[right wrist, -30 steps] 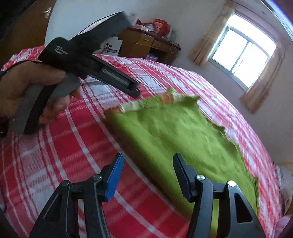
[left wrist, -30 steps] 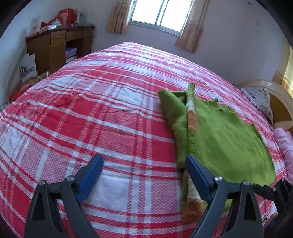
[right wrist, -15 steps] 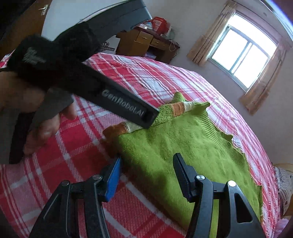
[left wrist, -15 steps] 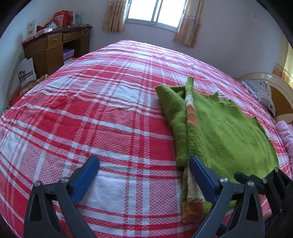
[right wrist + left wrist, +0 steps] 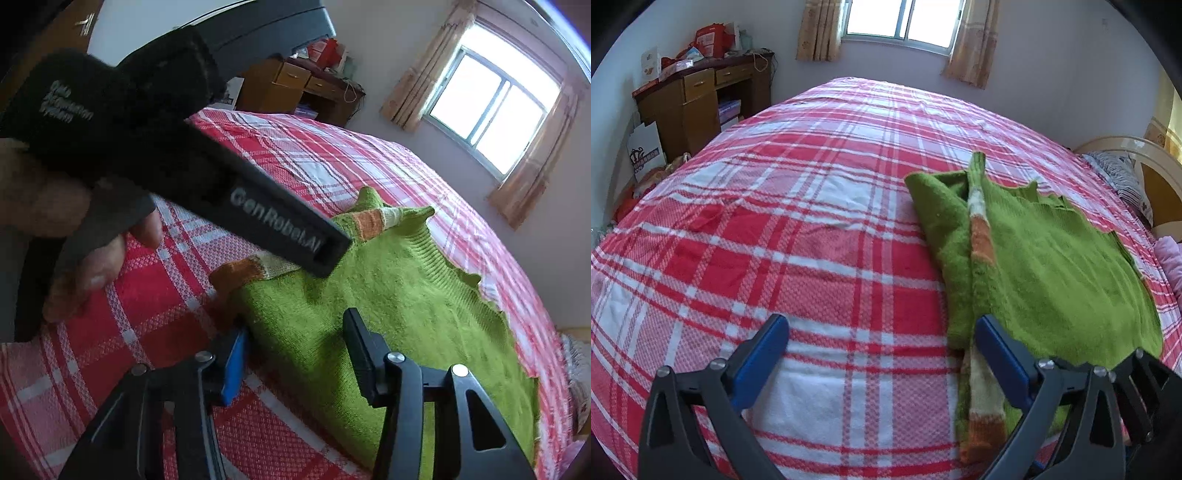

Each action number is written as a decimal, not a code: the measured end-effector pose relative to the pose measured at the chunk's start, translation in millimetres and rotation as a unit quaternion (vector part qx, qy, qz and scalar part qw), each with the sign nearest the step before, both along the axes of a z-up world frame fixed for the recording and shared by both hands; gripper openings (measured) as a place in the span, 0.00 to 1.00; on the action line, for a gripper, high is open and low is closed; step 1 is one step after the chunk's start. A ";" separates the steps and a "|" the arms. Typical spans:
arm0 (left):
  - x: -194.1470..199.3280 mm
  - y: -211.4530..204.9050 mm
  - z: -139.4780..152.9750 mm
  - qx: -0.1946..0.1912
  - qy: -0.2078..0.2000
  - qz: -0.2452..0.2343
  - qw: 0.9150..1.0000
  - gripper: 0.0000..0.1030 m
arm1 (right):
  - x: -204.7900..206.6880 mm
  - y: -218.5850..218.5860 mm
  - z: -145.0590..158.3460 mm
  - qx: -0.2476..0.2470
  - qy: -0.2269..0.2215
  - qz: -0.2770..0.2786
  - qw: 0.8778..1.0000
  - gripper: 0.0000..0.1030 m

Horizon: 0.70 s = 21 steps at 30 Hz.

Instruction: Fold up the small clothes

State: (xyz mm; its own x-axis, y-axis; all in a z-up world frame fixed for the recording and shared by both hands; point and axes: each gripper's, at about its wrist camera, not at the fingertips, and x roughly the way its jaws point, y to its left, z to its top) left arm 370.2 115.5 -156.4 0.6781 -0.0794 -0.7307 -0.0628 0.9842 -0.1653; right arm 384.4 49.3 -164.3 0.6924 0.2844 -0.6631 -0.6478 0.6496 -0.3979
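A green knitted sweater lies flat on the right part of the bed, one sleeve with orange and cream stripes folded along its left edge. My left gripper stands wide open just above the bedcover; its right finger is over the striped cuff and nothing is between the pads. In the right wrist view the sweater fills the middle. My right gripper straddles its near edge, jaws closing, pads still apart from the knit. The left gripper's black body, held by a hand, crosses that view.
The bed carries a red and white plaid cover. A wooden desk with clutter stands at the far left, and a curtained window is behind. A headboard, a pillow and a pink cloth lie at the right.
My right gripper has moved in over the sweater's near edge and its jaws have narrowed. The left gripper's jaws have spread a little wider, and its body now looms closer in the right wrist view.
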 end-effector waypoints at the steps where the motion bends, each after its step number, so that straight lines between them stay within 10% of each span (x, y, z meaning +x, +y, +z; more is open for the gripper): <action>1: 2.2 0.2 0.5 0.002 0.001 0.000 1.000 1.00 | 1.4 -1.8 0.2 0.007 0.006 -0.002 1.000 0.49; 17: 45.9 -16.8 29.0 -0.043 -0.031 -0.062 0.997 0.97 | 0.4 -4.0 -3.4 0.028 0.011 0.002 1.000 0.41; 21: 68.4 -29.5 24.9 -0.041 -0.012 -0.083 0.996 0.83 | -11.6 -1.6 -4.6 0.029 0.010 0.001 1.000 0.40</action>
State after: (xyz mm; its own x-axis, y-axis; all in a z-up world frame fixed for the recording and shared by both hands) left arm 438.5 86.0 -131.5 0.6678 -0.2505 -0.7009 0.1052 0.9640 -0.2442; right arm 372.9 47.7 -168.9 0.6787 0.3247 -0.6587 -0.6567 0.6699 -0.3464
